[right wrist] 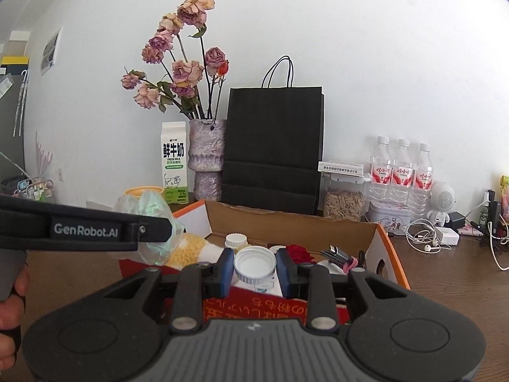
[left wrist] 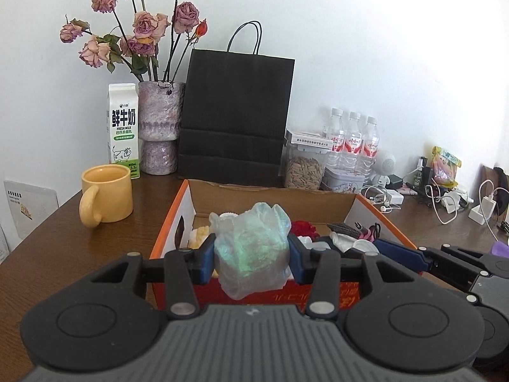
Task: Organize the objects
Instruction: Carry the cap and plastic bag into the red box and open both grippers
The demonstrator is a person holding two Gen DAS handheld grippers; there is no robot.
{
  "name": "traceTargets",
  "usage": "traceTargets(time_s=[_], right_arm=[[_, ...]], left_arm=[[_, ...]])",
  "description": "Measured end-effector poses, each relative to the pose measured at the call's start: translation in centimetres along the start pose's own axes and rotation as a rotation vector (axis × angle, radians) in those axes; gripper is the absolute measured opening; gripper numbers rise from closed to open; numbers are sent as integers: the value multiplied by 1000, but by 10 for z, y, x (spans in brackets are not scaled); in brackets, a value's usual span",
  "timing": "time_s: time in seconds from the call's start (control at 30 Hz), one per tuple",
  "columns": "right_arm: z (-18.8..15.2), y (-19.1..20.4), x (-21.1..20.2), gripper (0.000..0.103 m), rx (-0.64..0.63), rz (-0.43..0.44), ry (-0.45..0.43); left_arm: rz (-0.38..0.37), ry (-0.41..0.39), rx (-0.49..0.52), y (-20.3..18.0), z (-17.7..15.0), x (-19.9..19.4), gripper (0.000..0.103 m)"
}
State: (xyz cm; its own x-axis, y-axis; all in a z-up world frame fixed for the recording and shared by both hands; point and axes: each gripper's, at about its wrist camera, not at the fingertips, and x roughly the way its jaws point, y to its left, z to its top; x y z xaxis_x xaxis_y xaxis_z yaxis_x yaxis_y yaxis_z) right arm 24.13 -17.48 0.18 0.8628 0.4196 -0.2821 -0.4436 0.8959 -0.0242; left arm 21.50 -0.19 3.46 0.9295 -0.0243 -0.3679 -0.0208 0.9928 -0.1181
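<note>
A dark brown wooden table (left wrist: 63, 238) carries an open orange-sided cardboard box (left wrist: 171, 219) with a red front panel, and behind it against the white wall stand a tall black paper carrier bag (left wrist: 237, 117), a mottled purple vase of dried pink roses (left wrist: 159, 127) and a white-and-green milk carton (left wrist: 122, 127). The left gripper (left wrist: 251, 258) is pinching a crumpled translucent plastic bag with a green sheen (left wrist: 253, 248) between its blue pads, held above the near edge of the box. The right gripper (right wrist: 254, 270) is pressed onto a white ribbed bottle cap (right wrist: 255, 263), its pads against either side, over the box's near end. Only the left wrist view shows the yellow ceramic mug (left wrist: 106, 192) whole, left of the box; in the right wrist view the plastic bag mostly hides it. Only the right wrist view shows a second white-capped bottle (right wrist: 236, 241) in the box and, at the left edge, the person's fingers (right wrist: 12, 289) on the other tool's handle.
</note>
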Motion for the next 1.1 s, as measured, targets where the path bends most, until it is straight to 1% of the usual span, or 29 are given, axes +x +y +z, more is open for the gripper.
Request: traceTargets(time_s=[0.13,0.23,0.37,0.43,0.53,0.63,0.7,0.8,0.87,0.9,0.93,0.97,1.0,1.03,1.07,1.1], right_arm=[[10,-4,28,28,12,-17,-8],[12,-9,52,28,41,-22,5],[13,-14,78,28,52,-31,16],[15,-17,90,28,53,-51,20],[16,-22,103,28,57,-65,20],[12,-26,110,27,47,-62,32],[10,-28,112,27,54,-60,40],[8,-28,113,28,52,-58,51],[7,-27,111,28,48,-58,53],[7,-27,109,29,49,-56,53],[6,-27,108,39,51,-53,56],[6,-27,106,47,54,-52,58],[5,-27,104,66,57,-55,54],[5,-27,101,83,59,-60,45],[5,-27,99,93,58,-65,34],[4,-27,96,96,58,-69,21]], left_arm=[[9,-20,-18,-2,13,19,46],[14,-30,-35,-2,20,36,46],[32,-31,-61,1,27,60,46],[44,-29,-71,2,31,72,46],[48,-35,-71,1,33,90,46],[51,-15,-59,1,29,101,46],[68,-3,-77,5,25,107,47],[68,-3,-87,9,23,107,51],[64,-8,-91,11,22,104,58],[55,-14,-93,12,22,103,65],[50,-21,-96,13,21,101,77],[50,-31,-99,13,21,98,85],[54,-41,-100,14,20,96,101],[59,-57,-99,14,20,93,103],[66,-70,-95,14,20,90,103],[69,-73,-92,14,20,89,103]])
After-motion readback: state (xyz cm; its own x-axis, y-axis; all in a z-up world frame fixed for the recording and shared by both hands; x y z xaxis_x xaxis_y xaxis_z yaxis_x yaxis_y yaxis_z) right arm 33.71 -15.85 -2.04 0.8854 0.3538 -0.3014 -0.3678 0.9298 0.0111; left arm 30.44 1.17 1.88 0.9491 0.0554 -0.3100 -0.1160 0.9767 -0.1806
